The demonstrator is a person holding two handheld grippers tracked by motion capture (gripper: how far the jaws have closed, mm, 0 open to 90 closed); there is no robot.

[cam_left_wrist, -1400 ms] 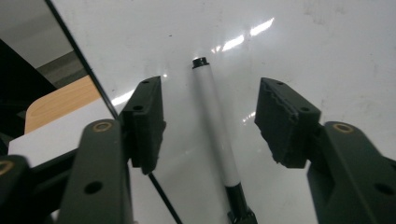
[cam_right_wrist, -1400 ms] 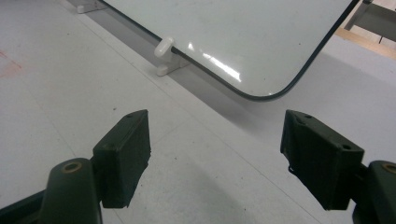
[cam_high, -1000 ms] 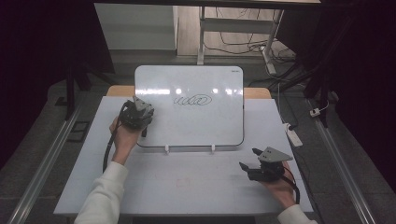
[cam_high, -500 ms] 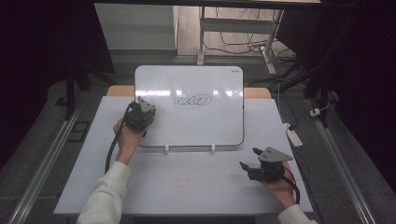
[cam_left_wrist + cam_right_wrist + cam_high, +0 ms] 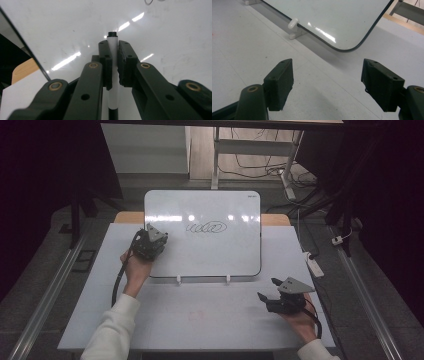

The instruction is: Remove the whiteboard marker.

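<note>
The left gripper had just closed its jaws on a white marker, pads pressed against the barrel on both sides, the black tip pointing at the whiteboard; in the high view the left gripper stood at the board's left edge, over its lower left part. The board leaned back on two small white clips near the middle of the bench; a black looping scribble sat in its upper half, well clear of the marker tip. The right gripper rested near the bench's front right corner, well apart from the board; its jaws stood wide with nothing between them, the board's rounded lower corner and one clip ahead of them. Nothing lay between the marker and the board. The bench top was pale grey and matte; a white power strip lay at its right edge; cables trailed across the floor beyond, and the room around was dark.
</note>
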